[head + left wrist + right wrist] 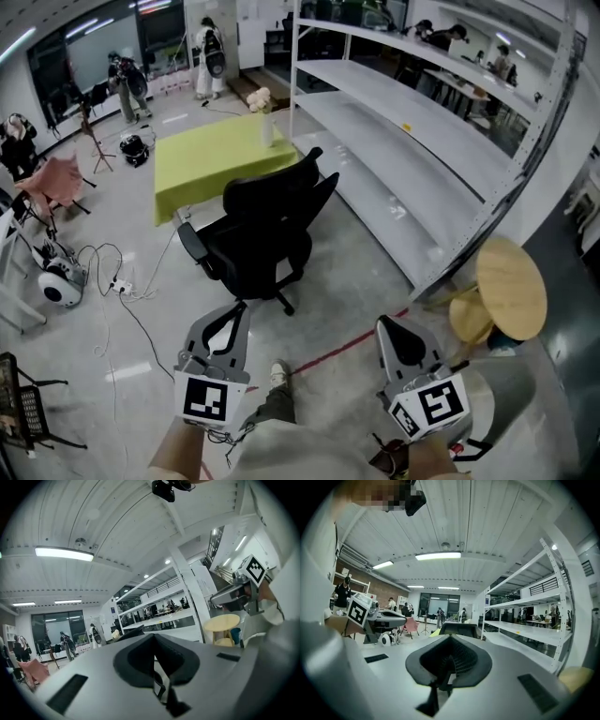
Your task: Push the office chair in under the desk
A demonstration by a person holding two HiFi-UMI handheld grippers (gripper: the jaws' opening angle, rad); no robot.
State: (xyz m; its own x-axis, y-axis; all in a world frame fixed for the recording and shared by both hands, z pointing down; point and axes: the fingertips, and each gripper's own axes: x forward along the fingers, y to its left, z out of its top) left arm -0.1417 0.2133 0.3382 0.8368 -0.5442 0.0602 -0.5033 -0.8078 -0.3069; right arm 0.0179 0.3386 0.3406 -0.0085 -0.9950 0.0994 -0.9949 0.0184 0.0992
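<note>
The black office chair [267, 230] stands on the floor with its back toward me, just in front of the desk with the green cloth [211, 159]. My left gripper [238, 309] and right gripper [387, 324] are held side by side short of the chair, not touching it. Both point level at it, jaws shut with nothing between them. In the left gripper view, the chair's back [132, 632] peeks over the shut left gripper [154, 637]. In the right gripper view, the chair [458, 629] shows past the right gripper [450, 638].
A white vase of flowers [265, 120] stands on the desk. Long white shelving [422, 141] runs along the right. A round wooden stool [511, 286] sits at my right. Cables and a power strip [117, 284] lie on the floor at left. People stand at the back.
</note>
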